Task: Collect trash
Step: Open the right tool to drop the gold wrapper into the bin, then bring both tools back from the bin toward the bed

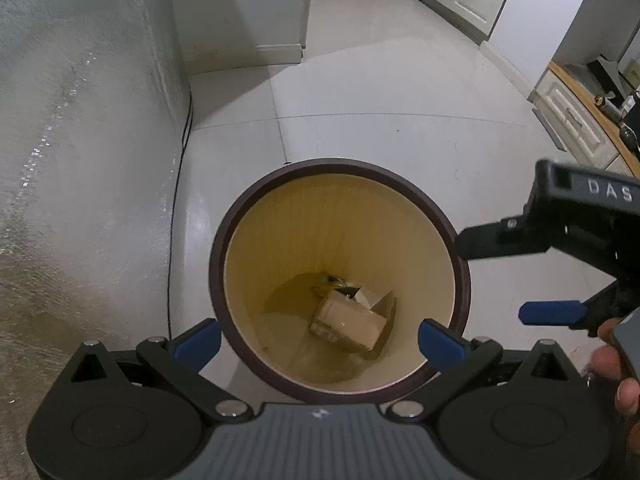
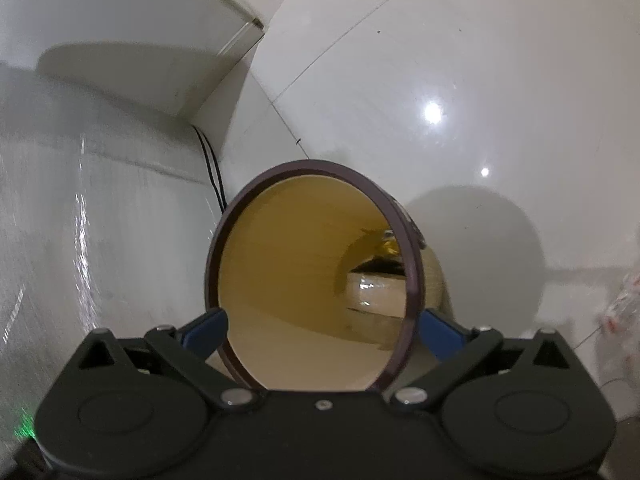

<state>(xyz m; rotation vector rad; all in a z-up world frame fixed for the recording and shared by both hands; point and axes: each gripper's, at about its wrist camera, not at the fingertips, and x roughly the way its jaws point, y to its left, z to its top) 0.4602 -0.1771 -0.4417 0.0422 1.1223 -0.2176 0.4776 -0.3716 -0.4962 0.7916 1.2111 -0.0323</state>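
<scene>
A round bin with a dark brown rim [image 1: 340, 166] and a yellowish inside stands on the white floor. At its bottom lies a pale cardboard box [image 1: 348, 320] with some darker scraps behind it. My left gripper [image 1: 320, 344] hangs above the bin's near edge, open, nothing between its blue pads [image 1: 200, 344]. My right gripper [image 1: 494, 280] enters from the right over the rim, also open and empty, with a person's hand [image 1: 616, 360] behind it. In the right wrist view the bin's rim [image 2: 312, 166] fills the centre, the box [image 2: 372, 288] shows deep inside, and the right gripper [image 2: 323, 332] stands open.
A textured wall [image 1: 80, 160] runs along the left, with a black cable [image 1: 180, 200] down its foot. Cream cabinets with a wooden countertop [image 1: 576, 120] stand at the right. A crumpled clear plastic wrapper [image 2: 620, 308] lies on the floor right of the bin.
</scene>
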